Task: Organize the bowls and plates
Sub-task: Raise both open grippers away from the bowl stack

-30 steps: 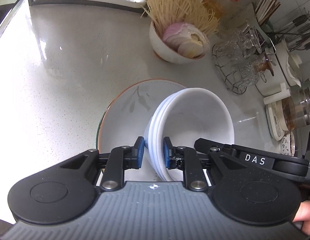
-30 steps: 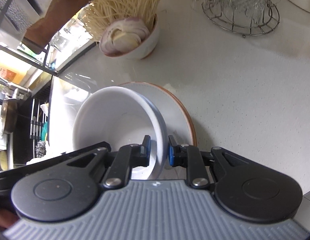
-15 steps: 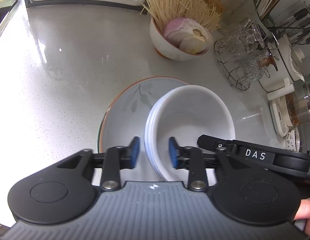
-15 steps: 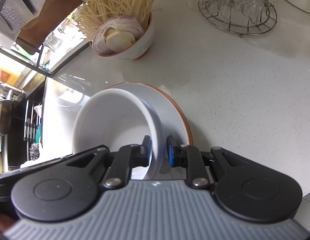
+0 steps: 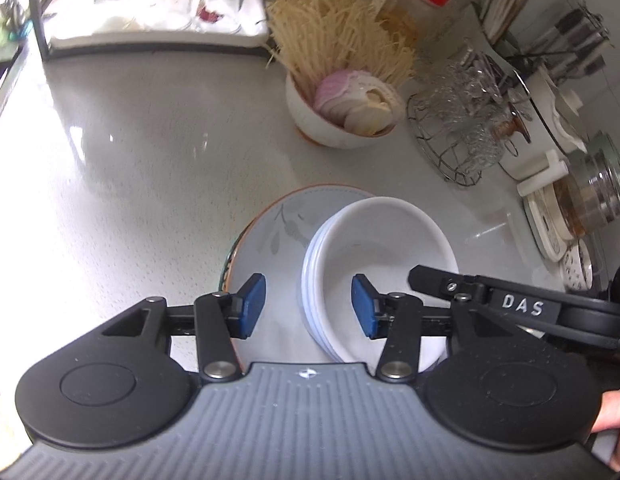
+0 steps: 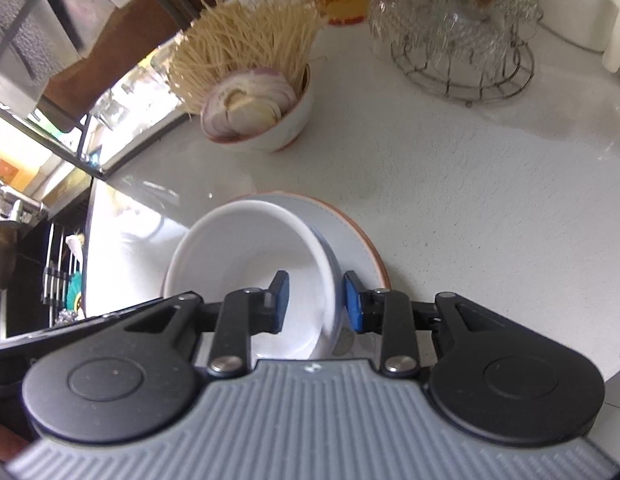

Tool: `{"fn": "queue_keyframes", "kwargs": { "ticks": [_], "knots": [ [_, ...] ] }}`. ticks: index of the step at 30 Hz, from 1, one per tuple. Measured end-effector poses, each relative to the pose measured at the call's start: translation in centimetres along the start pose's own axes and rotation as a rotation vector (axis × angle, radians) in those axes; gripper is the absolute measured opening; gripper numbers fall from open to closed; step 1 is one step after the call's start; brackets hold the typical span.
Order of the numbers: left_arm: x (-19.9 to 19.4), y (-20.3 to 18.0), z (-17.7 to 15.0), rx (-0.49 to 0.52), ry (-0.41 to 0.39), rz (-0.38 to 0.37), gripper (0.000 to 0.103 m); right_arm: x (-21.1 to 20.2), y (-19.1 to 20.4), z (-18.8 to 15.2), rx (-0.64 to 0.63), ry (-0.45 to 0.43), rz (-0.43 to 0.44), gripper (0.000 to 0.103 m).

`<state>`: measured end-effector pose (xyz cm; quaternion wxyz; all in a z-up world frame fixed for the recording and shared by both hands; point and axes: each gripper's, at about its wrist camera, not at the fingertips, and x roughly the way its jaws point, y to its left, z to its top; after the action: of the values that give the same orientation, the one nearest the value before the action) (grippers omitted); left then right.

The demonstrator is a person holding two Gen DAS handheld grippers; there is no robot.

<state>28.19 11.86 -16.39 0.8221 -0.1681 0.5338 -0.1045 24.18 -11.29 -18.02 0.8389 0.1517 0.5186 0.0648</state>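
Note:
A stack of white bowls (image 5: 374, 248) sits on a pale plate with a leaf print and an orange rim (image 5: 269, 232) on the white counter. My left gripper (image 5: 307, 312) is open, its blue pads apart on either side of the stack's left rim. In the right wrist view the same bowls (image 6: 245, 248) rest on the plate (image 6: 362, 248). My right gripper (image 6: 316, 302) is open, its pads straddling the stack's right rim with gaps on both sides.
A bowl of sliced onion and dry noodles (image 5: 342, 112) stands behind the plate. A wire rack of glass cups (image 5: 458, 128) is at the right, with jars and a utensil holder (image 5: 506, 20) beyond. A tray of glasses (image 5: 157, 28) lines the back.
Both grippers have opened and let go of the bowl stack's rim. The stack now rests on the plate, and both grippers have drawn back slightly.

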Motion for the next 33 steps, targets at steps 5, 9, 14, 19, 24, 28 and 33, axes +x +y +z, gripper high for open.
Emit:
{"fn": "queue_keyframes", "kwargs": {
  "ticks": [5,9,14,19,24,28,33],
  "knots": [
    [-2.5,-1.1,-0.1,0.017,-0.036,-0.009,0.053,-2.7,-0.5,-0.3,0.010,-0.077,0.023,0.034],
    [-5.4,-3.0,-0.8,0.035,-0.102,-0.004,0.053,-5.4,-0.7,-0.5,-0.018,-0.145,0.049,0.034],
    [-9.9,-6.0,-2.7,0.079,-0.227,0.060,0.053,-9.8,-1.3,-1.0,-0.055,-0.239,0.095,0.034],
    [-14.4,-8.4,-5.8,0.059,-0.322,0.085,0.053,-14.5,-1.8,-3.0,-0.112,-0.322,0.143,0.034],
    [-17.3,-10.6,-9.7,0.066,-0.372,0.105,0.053,-17.9,-3.3,-5.8,-0.152,-0.358,0.170,0.034],
    [-18.5,-12.5,-13.2,0.066,-0.386,0.126,0.053,-19.5,-5.0,-8.2,-0.167,-0.351,0.189,0.034],
    [-19.6,-14.4,-17.7,0.052,-0.406,0.145,0.053,-21.5,-6.5,-11.6,-0.209,-0.347,0.198,0.034]
  ]
}}
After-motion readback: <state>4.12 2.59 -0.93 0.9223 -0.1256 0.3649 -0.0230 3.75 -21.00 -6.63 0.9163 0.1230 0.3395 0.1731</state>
